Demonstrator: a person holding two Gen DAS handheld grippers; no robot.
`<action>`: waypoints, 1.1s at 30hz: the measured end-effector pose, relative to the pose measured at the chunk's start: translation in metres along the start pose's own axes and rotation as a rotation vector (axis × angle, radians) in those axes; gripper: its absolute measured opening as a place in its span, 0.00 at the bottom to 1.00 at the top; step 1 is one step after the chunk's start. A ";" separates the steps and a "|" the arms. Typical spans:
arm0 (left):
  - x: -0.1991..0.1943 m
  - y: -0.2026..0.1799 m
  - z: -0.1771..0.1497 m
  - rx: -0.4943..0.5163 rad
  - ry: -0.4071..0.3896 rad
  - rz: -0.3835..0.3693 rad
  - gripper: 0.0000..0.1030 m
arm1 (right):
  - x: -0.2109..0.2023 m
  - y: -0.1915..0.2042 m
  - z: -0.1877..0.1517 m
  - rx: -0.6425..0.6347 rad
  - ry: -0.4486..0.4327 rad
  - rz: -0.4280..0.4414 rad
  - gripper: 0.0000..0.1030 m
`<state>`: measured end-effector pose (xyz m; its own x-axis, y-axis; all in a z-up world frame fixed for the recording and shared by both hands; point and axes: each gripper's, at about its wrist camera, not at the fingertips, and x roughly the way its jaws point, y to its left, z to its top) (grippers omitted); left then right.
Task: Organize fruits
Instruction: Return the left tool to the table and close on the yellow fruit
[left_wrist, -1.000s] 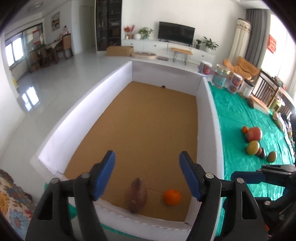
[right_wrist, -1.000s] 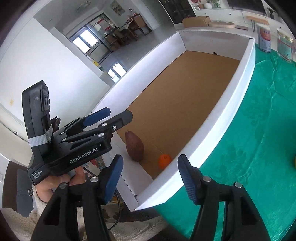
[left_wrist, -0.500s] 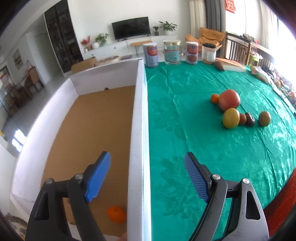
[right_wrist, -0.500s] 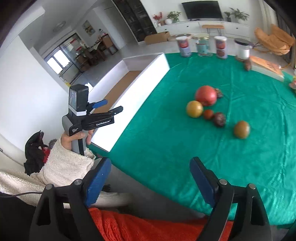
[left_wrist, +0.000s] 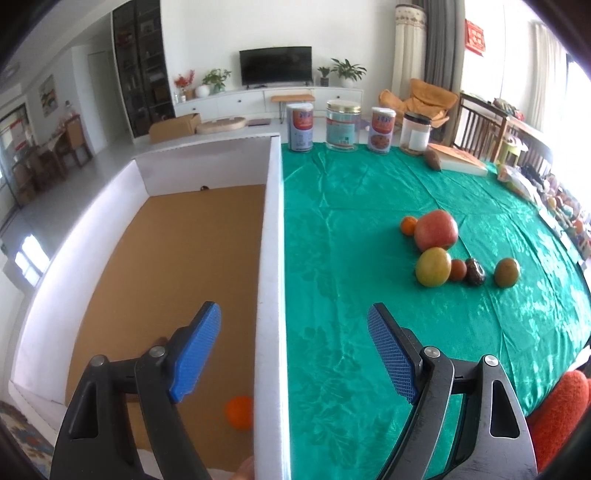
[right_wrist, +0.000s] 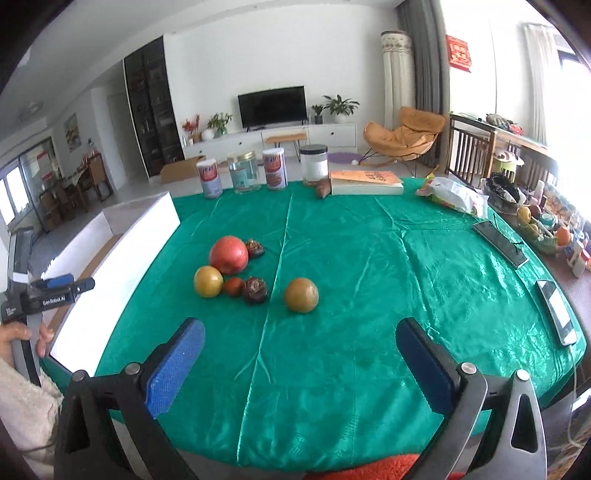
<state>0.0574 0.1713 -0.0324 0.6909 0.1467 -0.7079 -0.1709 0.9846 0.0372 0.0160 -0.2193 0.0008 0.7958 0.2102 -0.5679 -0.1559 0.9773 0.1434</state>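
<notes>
A cluster of fruit lies on the green tablecloth (right_wrist: 369, 266): a big red apple (right_wrist: 229, 254), a yellow fruit (right_wrist: 208, 281), a small red one (right_wrist: 233, 286), a dark wrinkled one (right_wrist: 255, 290) and a brownish-yellow one (right_wrist: 301, 294). The apple also shows in the left wrist view (left_wrist: 436, 229). A white-walled box (left_wrist: 271, 258) with a brown floor holds a small orange (left_wrist: 239, 411). My left gripper (left_wrist: 293, 350) is open and empty, straddling the box's right wall. My right gripper (right_wrist: 299, 365) is open and empty, above the table's near edge.
Several jars and cans (right_wrist: 275, 169) and a book (right_wrist: 364, 182) stand at the table's far edge. Phones (right_wrist: 556, 310) and a snack bag (right_wrist: 456, 194) lie on the right side. A small orange (left_wrist: 409, 225) sits behind the apple.
Both grippers have swung right, from the box toward the table and its fruit cluster. Both have stayed open and empty. The brown fruit in the box is now hidden behind the left finger.
</notes>
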 end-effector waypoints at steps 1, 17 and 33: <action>-0.006 0.000 0.001 -0.004 -0.025 0.028 0.81 | -0.009 -0.007 0.003 0.016 -0.029 0.013 1.00; -0.087 -0.134 0.018 0.088 -0.218 -0.365 0.86 | -0.194 -0.038 0.111 -0.562 0.051 -0.532 1.00; 0.035 -0.133 -0.049 0.057 0.017 -0.237 0.86 | 0.032 -0.003 -0.065 0.029 0.042 -0.028 1.00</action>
<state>0.0694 0.0410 -0.0966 0.6949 -0.0903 -0.7135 0.0350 0.9952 -0.0919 0.0039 -0.2136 -0.0704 0.7740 0.1839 -0.6059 -0.1162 0.9819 0.1496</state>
